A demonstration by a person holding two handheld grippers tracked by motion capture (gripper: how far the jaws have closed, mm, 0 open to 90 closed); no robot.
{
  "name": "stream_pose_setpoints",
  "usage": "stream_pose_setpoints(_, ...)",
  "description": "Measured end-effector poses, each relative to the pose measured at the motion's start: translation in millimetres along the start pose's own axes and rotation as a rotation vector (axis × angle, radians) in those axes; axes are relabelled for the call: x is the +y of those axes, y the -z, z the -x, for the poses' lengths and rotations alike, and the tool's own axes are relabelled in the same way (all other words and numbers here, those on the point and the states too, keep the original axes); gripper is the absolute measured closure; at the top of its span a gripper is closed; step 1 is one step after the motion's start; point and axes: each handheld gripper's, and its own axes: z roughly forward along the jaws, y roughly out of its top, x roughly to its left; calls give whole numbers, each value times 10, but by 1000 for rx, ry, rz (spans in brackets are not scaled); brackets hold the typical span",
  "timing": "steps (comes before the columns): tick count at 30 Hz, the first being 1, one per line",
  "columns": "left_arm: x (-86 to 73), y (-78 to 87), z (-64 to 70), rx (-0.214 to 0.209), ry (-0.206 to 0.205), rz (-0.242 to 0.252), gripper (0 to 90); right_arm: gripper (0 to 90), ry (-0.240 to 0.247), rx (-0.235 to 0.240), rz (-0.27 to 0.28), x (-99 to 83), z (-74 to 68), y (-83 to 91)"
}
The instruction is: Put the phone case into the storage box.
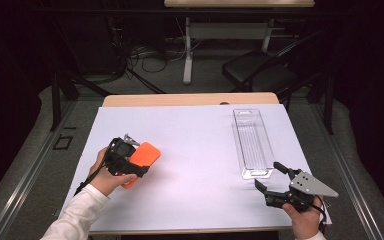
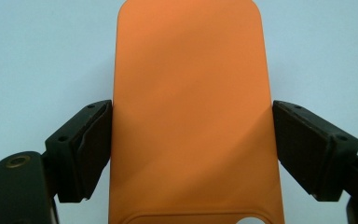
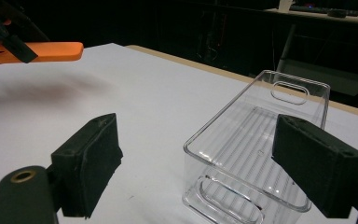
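A flat orange case (image 1: 145,154) with rounded corners is held just above the white table sheet (image 1: 200,150) at the left. My left gripper (image 1: 134,159) is shut on the case's two long edges, and its own view shows a pad on each side of the orange case (image 2: 191,93). An empty clear plastic tray (image 1: 252,142) lies lengthwise at the right. My right gripper (image 1: 269,175) stands open just in front of the tray's near end, nothing between its jaws. From the right gripper (image 3: 196,158), the clear tray (image 3: 261,140) is close ahead and the orange case (image 3: 51,50) hovers far left over its shadow.
The white sheet covers most of a wooden table whose far edge (image 1: 190,99) shows bare. Beyond it stand a black chair (image 1: 260,70), a desk leg (image 1: 187,55) and floor cables. Open sheet lies between the two grippers.
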Motion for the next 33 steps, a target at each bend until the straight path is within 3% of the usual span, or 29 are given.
stream_pose_setpoints(17, 289, 12, 413, -76, -123, -1, 159, 143, 0, 4, -1, 1, -5, -5)
stream_pose_setpoints(33, 475, -8, 631, -143, -215, 8, 160, 143, 5, 14, -4, 21, -21, -8)
